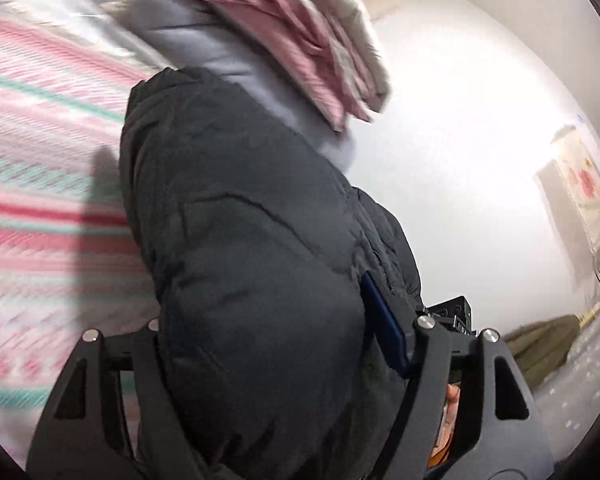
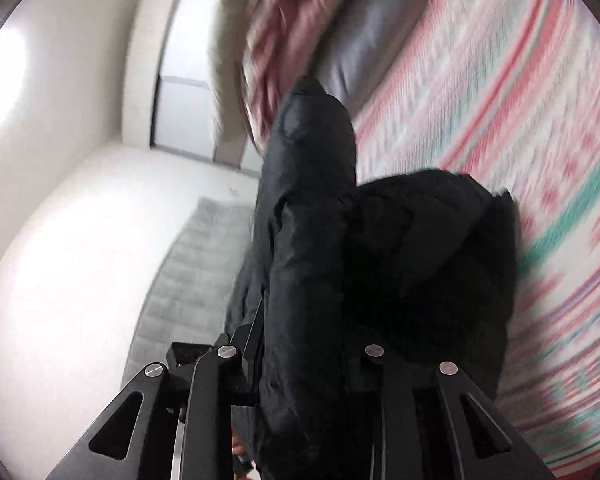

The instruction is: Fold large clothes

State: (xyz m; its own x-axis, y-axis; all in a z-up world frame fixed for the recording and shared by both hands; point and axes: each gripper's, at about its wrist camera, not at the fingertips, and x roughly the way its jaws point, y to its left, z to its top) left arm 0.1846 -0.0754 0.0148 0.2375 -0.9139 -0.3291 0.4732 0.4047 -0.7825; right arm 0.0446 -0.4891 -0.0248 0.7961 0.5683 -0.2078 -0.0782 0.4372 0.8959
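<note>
Claws (image 1: 284, 344) (image 2: 300, 360) both grip dark jacket (image 1: 236, 240) between fingers.

Your bed (image 1: 40, 128) has a pink-and-teal patterned cover; the dark jacket (image 1: 240, 240) lies on it, with piled bedding (image 1: 268, 28) at 12 o'clock.

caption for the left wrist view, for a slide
Left gripper clamps a dark puffer jacket above the pink-striped bedspread.

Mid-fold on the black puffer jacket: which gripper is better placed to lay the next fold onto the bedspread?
Probably the right gripper: both grippers hold the black puffer jacket, but its bunched bulk hangs right beside the striped bedspread. The left gripper sits by the wall.
</note>
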